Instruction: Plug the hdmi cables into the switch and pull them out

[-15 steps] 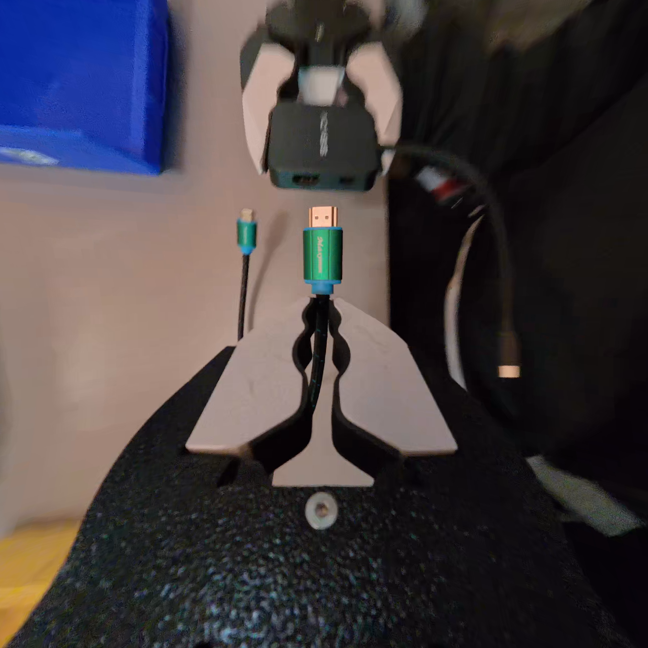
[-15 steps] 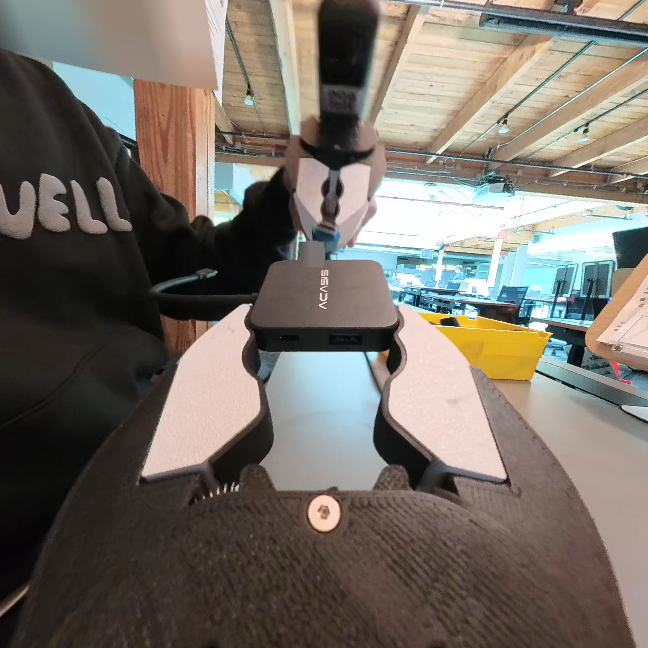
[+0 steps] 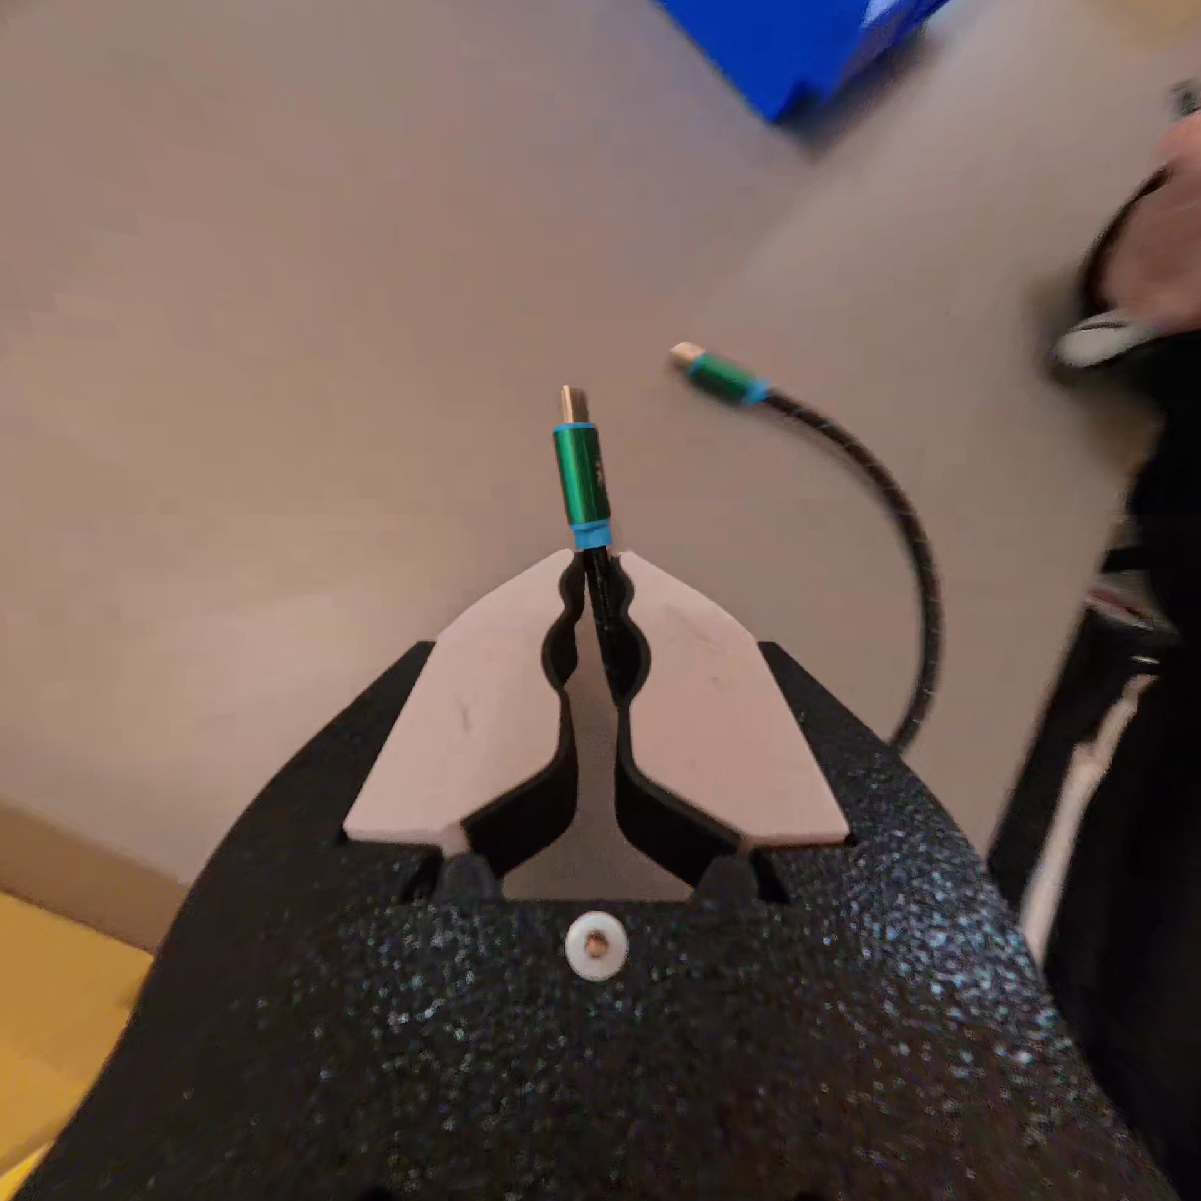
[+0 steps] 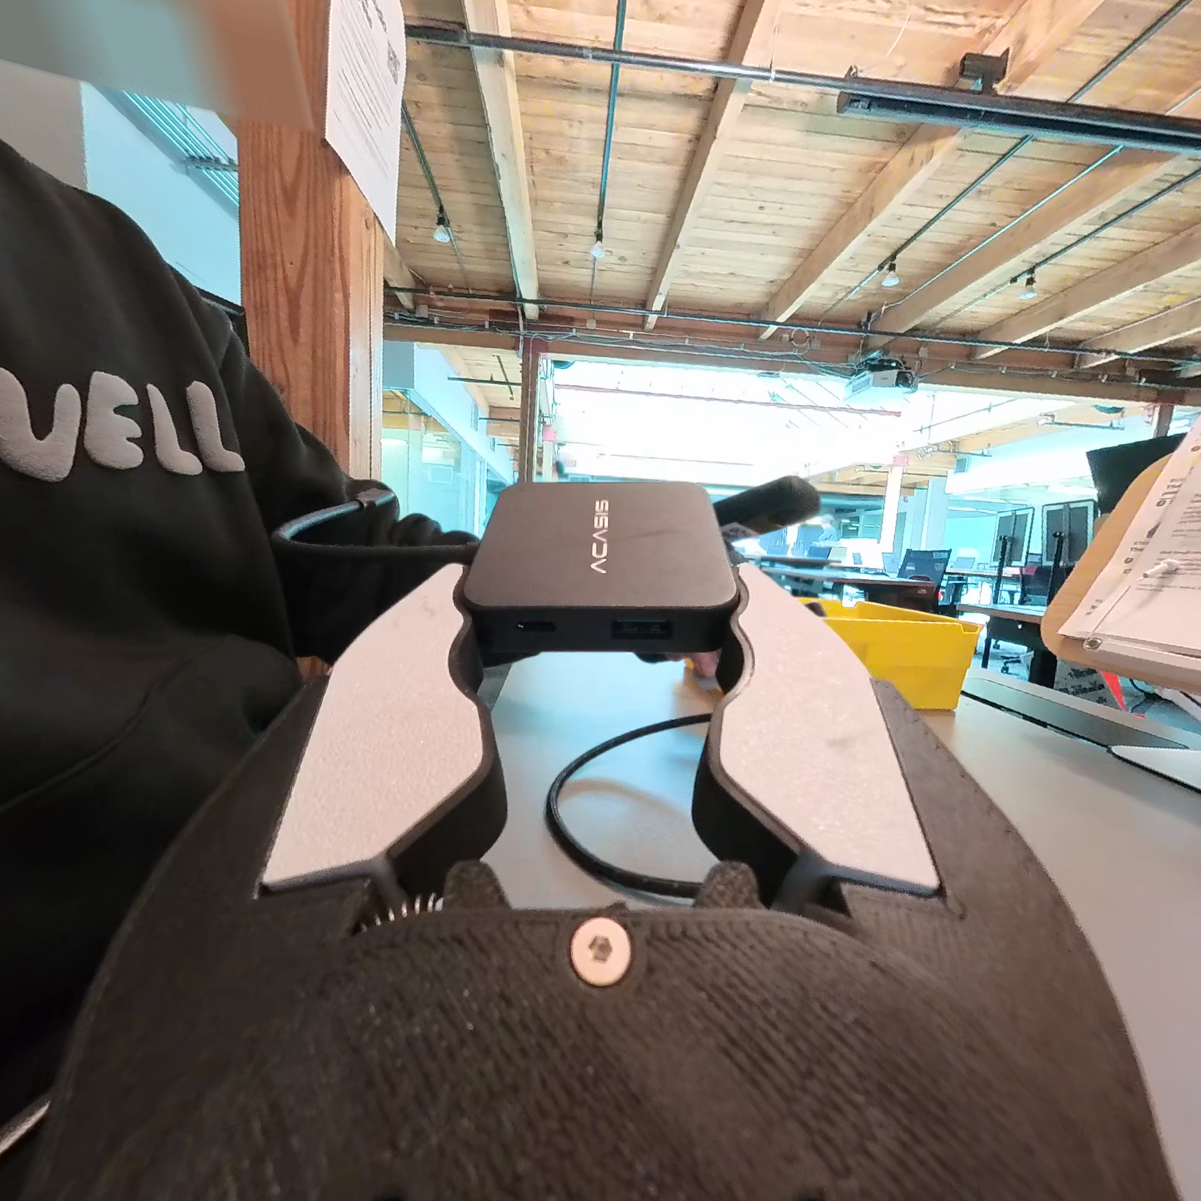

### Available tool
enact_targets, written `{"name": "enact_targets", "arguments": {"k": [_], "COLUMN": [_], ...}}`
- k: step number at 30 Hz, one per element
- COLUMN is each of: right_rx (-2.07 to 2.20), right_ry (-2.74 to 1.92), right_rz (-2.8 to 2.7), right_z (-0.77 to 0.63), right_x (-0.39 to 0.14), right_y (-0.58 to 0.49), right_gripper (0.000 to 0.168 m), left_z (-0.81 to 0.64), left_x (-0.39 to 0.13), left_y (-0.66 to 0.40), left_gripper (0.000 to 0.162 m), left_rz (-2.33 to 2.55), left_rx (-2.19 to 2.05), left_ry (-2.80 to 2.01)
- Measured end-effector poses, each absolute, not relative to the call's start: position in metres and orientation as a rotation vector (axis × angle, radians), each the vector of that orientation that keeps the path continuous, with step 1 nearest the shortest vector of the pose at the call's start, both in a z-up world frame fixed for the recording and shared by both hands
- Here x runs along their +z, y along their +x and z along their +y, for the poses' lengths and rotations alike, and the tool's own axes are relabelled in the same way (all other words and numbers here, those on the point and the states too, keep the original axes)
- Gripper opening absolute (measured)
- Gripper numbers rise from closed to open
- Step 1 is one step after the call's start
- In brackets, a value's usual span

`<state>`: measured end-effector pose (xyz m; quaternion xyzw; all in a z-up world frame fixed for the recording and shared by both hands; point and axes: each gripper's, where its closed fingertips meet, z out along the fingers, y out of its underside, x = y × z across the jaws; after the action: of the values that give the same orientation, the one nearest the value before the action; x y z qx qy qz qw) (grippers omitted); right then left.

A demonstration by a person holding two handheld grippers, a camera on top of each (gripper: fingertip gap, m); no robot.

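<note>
While the braided cord of one hdmi cable is clamped between the tips of the left gripper, its green plug is held just beyond the tips, gold end pointing away, with nothing touching it. Bare grey desk is seen all round the plug, to the left and far side above all. A second green plug is seen to the right of the held one, near it but apart, and its braided cable is curved back toward the near right. A blue box is cut off by the far edge of the left wrist view, well apart from both plugs. A yellow patch is met at the near left corner. The right edge is blurred and crowded by dark shapes; what they are cannot be told.

In the right wrist view, the black switch is gripped by its two side edges between the tips of the right gripper and held flat above the desk, with two ports on its near edge left uncovered. A thin black cable is looped on the desk beneath it. A dark sweatshirt fills the left side, so room there is tight. A yellow bin is set on the far right, apart from the switch.
</note>
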<state>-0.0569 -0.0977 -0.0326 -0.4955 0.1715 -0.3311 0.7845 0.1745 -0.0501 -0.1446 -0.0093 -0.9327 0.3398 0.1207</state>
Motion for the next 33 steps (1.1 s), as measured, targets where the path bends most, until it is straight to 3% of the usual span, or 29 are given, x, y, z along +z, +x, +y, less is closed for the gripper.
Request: {"name": "enact_targets", "arguments": {"k": [5,10,14,18,30,33], "right_rx": [-0.702,-0.698,-0.691,-0.691,-0.722,-0.737], "right_ry": [-1.12,-1.142,-1.144,-1.149,-1.159,-1.162], "right_rz": [0.385,0.402,0.41,0.413,0.42,0.429], "right_z": [-0.09,-0.089,-0.09,-0.09,-0.09,-0.093], "right_x": [-0.04,-0.045,-0.047,-0.048,-0.048,-0.048], "right_y": [-0.05,-0.047,-0.046,-0.045,-0.043,-0.043], "right_gripper": [0.072,0.072,0.072,0.072,0.072,0.072], "left_z": [-0.06,-0.063,-0.058,-0.056,-0.058,-0.062], "left_x": [-0.178,-0.191,-0.193,-0.194,-0.189,-0.165], "left_y": [0.178,0.18,0.184,0.193,0.198,0.19], "left_gripper": [0.007,0.025,0.024,0.007,0.006,0.006], "left_rz": [-2.807,-3.008,-3.225,-3.378,-3.326,-3.218], "left_rx": [0.986,1.009,0.976,0.986,1.213,1.307], "left_ry": [-0.037,-0.099,-0.104,-0.169,-0.198,-0.214]}}
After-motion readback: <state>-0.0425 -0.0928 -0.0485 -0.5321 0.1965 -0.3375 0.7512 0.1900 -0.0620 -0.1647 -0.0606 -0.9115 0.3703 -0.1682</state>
